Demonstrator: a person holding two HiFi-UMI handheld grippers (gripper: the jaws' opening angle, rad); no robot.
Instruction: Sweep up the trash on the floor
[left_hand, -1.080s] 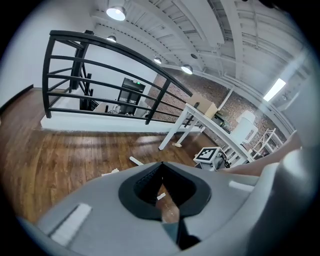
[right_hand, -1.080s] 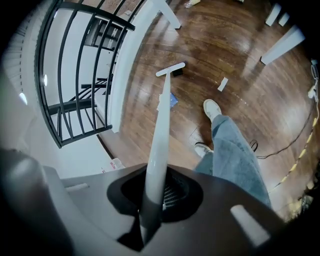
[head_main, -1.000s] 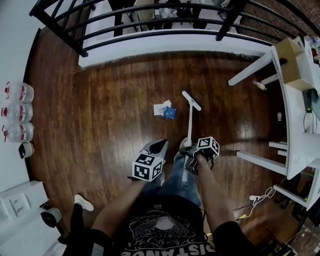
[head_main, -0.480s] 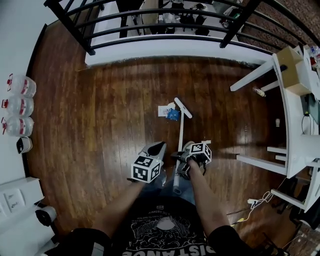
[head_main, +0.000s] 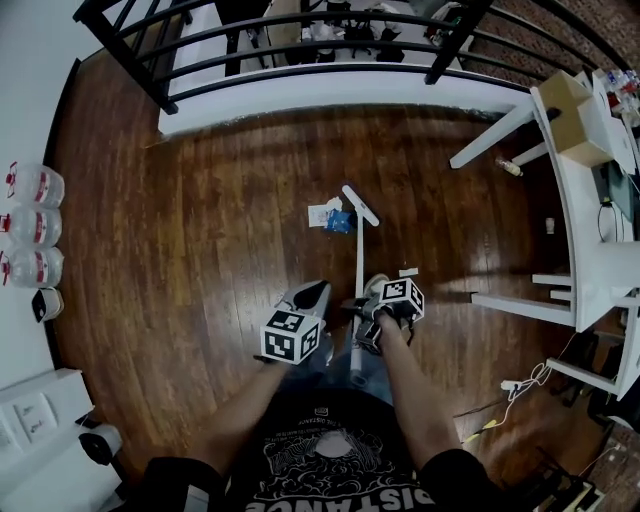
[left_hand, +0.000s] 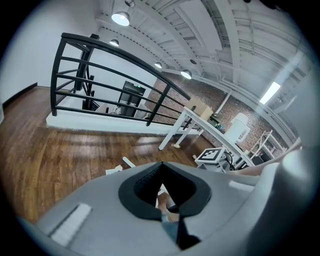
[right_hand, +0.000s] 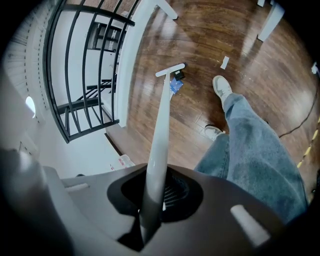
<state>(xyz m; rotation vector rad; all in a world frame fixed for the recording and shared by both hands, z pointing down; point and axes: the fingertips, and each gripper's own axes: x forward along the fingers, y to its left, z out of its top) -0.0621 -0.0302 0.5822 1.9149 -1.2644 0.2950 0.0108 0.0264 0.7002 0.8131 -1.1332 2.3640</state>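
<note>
Three water jugs stand along the wall at the far left. Near the middle of the wooden floor, the left hand-held gripper hangs in front of the person's jeans. Its jaws are pressed together with nothing between them. Just to its right, the right hand-held gripper pinches the white handle of the broom, which slants forward and down to the floor. The broom's head sits at the right edge of the trash, a white paper and a blue wrapper lying together; whether it touches them is unclear. A small white scrap lies apart, near the person's shoe. At the right, a white surface carries a cardboard box.
</note>
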